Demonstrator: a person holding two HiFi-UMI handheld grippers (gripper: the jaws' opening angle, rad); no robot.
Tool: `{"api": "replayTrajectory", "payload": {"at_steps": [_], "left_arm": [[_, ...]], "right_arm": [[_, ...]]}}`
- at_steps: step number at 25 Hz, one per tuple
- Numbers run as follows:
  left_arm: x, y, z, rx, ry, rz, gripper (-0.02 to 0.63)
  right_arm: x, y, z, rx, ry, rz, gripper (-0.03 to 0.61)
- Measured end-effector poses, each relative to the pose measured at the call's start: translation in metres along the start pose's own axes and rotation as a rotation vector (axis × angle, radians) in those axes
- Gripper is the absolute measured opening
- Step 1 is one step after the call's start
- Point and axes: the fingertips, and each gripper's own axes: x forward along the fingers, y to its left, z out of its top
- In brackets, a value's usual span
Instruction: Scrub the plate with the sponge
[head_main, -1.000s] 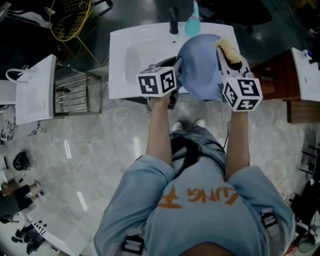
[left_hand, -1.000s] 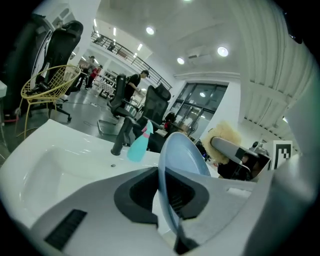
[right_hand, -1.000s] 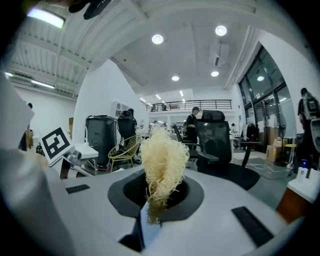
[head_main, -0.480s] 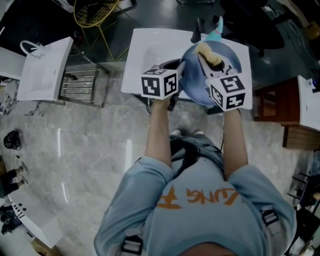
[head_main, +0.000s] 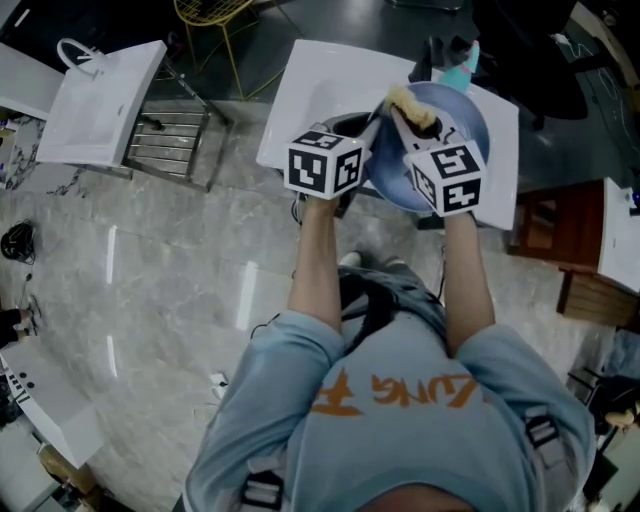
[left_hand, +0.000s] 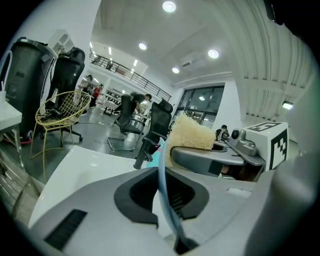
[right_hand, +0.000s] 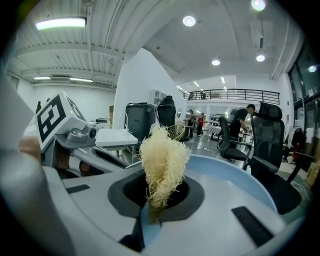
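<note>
The left gripper is clamped on the near-left rim of the blue plate, held over the white sink. The right gripper is clamped on the yellow sponge, which lies against the plate's far-left part.

A white washbasin is sitting above the grey marble floor, carrying a black faucet and a teal bottle at its far edge. Beside it, a slatted metal rack is bearing a white bag, with a yellow wire chair standing beyond.
</note>
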Motion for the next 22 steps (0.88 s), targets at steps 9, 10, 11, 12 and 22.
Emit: {"api": "replayTrajectory", "payload": {"at_steps": [9, 10, 11, 12, 22], "left_arm": [[0.004, -0.003, -0.001, 0.056, 0.027, -0.053, 0.02], [0.006, -0.005, 0.0, 0.071, 0.036, -0.058, 0.02], [0.008, -0.007, 0.001, 0.087, 0.045, -0.063, 0.02], [0.011, -0.009, 0.003, 0.104, 0.053, -0.069, 0.02], [0.043, -0.043, 0.01, 0.165, 0.085, -0.179, 0.025]], "right_arm": [[0.0, -0.019, -0.008, 0.025, -0.008, -0.079, 0.032], [-0.003, -0.025, -0.009, 0.03, -0.01, -0.096, 0.032], [-0.006, -0.031, -0.01, 0.036, -0.011, -0.116, 0.032], [-0.009, -0.038, -0.011, 0.042, -0.011, -0.137, 0.032], [-0.063, -0.105, -0.032, 0.106, 0.006, -0.363, 0.032]]}}
